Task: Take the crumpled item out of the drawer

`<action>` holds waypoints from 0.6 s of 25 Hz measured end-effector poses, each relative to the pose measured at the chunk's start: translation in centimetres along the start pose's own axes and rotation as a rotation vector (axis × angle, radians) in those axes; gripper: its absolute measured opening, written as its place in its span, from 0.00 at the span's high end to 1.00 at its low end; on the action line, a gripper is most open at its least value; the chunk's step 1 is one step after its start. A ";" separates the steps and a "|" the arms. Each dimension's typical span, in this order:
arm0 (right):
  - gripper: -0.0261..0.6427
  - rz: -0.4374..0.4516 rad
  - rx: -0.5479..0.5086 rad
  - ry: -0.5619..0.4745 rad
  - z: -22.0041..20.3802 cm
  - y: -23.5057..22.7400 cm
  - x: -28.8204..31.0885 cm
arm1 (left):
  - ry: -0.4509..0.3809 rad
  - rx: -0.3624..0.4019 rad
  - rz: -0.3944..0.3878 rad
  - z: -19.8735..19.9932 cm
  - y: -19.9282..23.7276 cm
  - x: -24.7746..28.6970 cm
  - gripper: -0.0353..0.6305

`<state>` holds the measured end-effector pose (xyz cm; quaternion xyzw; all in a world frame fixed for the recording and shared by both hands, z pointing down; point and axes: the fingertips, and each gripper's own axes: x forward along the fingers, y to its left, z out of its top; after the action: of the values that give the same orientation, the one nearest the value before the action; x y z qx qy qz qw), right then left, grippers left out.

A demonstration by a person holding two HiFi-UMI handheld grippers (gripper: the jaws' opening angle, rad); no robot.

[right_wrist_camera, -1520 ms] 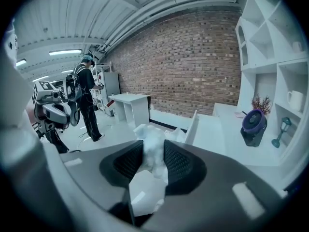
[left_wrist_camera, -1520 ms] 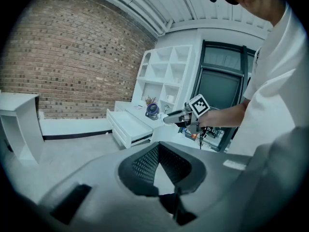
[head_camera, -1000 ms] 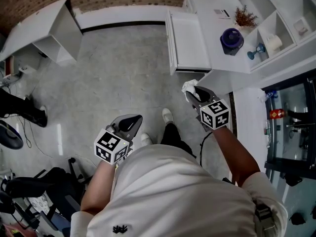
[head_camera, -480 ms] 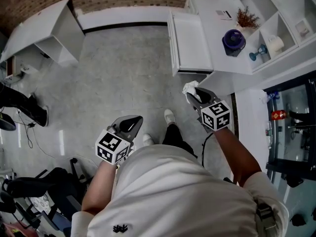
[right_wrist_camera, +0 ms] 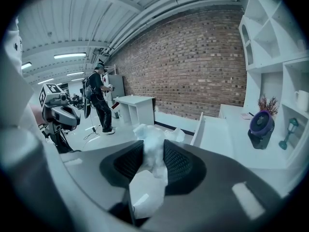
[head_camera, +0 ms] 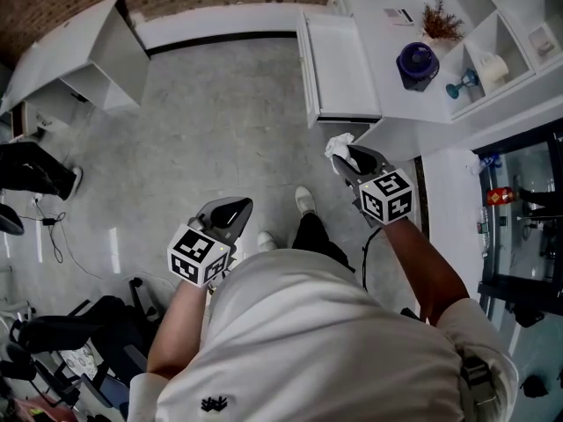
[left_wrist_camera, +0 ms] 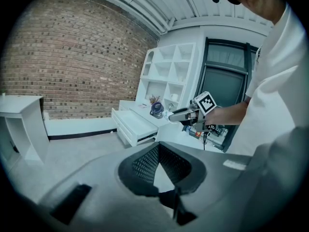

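Note:
The crumpled item is a wad of white paper (head_camera: 336, 150), and my right gripper (head_camera: 350, 159) is shut on it. The gripper holds it above the floor, just in front of the open white drawer (head_camera: 343, 69). In the right gripper view the paper (right_wrist_camera: 148, 185) fills the gap between the mesh pads (right_wrist_camera: 175, 163) and sticks out past the tips. My left gripper (head_camera: 227, 214) hangs low at the left, shut and with nothing in it. In the left gripper view its pads (left_wrist_camera: 145, 164) meet at the tips, and the right gripper (left_wrist_camera: 186, 114) shows beyond, beside the drawer (left_wrist_camera: 133, 124).
The white cabinet top (head_camera: 387, 77) carries a purple fan (head_camera: 415, 62) and a dried plant (head_camera: 437, 22), with open shelves (head_camera: 493, 42) behind. A white desk (head_camera: 88, 51) stands at the far left. Another person (right_wrist_camera: 99, 98) stands near it. Dark bags (head_camera: 62, 341) lie at lower left.
My right gripper has drifted slightly up with the paper still in it. The left gripper has hardly moved. The other person's legs at the left edge have shifted further out.

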<state>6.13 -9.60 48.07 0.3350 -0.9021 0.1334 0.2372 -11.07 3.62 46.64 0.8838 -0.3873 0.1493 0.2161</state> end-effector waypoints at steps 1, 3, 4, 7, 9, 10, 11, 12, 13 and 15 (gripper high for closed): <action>0.75 0.000 0.000 -0.001 0.0 -0.1 0.0 | 0.000 0.000 0.001 0.1 0.0 0.1 0.94; 0.75 0.001 0.001 -0.002 0.1 -0.3 0.0 | 0.001 0.000 0.002 0.3 0.1 0.2 0.94; 0.75 0.001 0.001 -0.002 0.1 -0.4 0.1 | 0.002 0.000 0.003 0.4 0.1 0.3 0.94; 0.75 0.002 0.003 0.002 0.1 -0.8 0.2 | 0.010 0.005 0.008 0.4 0.3 0.7 0.94; 0.75 0.004 0.004 0.005 0.1 -1.2 0.4 | 0.017 0.011 0.010 0.6 0.4 1.1 0.94; 0.75 0.004 0.005 0.006 0.1 -1.4 0.4 | 0.019 0.012 0.009 0.7 0.4 1.3 0.94; 0.75 0.004 0.007 0.007 0.2 -1.7 0.5 | 0.020 0.012 0.008 0.9 0.5 1.5 0.94; 0.75 0.005 0.008 0.007 0.2 -2.0 0.6 | 0.022 0.012 0.007 1.0 0.6 1.8 0.94; 0.75 0.006 0.010 0.006 0.3 -2.2 0.8 | 0.024 0.014 0.006 1.2 0.7 2.0 0.94; 0.75 0.009 0.013 0.005 0.4 -2.7 1.0 | 0.032 0.020 0.005 1.4 0.9 2.7 0.94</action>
<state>7.11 -12.32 48.48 0.3322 -0.9021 0.1412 0.2367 -9.84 0.71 46.79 0.8825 -0.3842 0.1680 0.2130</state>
